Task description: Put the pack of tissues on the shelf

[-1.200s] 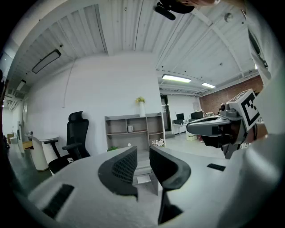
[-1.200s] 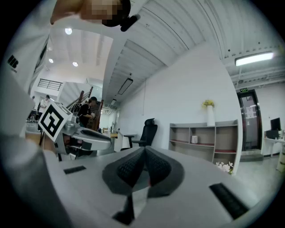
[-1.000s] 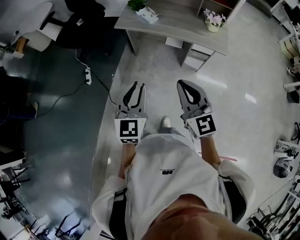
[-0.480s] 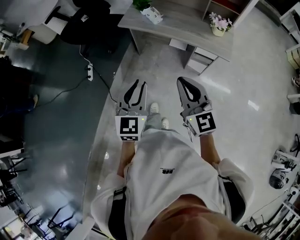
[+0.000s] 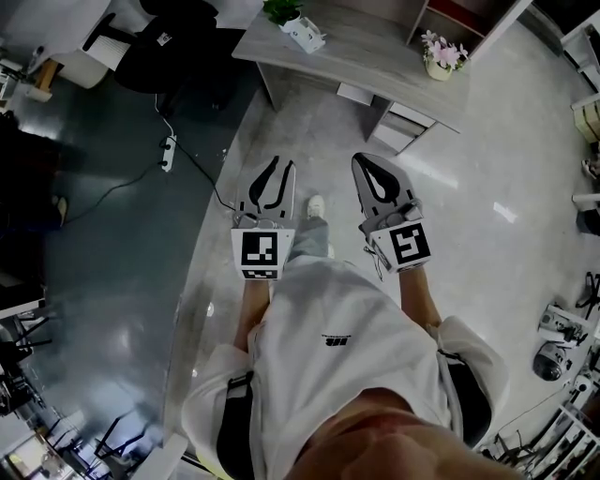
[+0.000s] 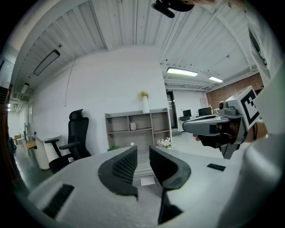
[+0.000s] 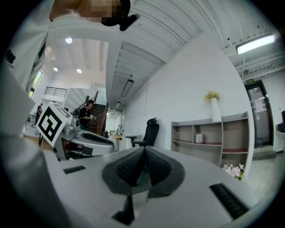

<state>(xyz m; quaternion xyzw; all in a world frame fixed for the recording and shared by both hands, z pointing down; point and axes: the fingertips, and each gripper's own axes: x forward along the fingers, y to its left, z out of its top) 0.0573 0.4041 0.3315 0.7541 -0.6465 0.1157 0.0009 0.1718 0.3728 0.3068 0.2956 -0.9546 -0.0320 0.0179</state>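
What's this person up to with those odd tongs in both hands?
A person holds a hand-held gripper in each hand, and neither carries anything. The left hand-held gripper has its jaws apart and empty; the right hand-held gripper has its jaws together. Ahead is a desk with a small white pack, likely the tissues, not yet picked up. The shelf stands beyond it against the wall.

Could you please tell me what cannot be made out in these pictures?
Head view: the small white object beside the green plant on the grey wooden desk is too small to confirm as the tissue pack.
Left gripper view: the pale item on the grey open shelf unit is too small to identify.
Left gripper view: the left gripper, with its grey body, hides most of the desk.
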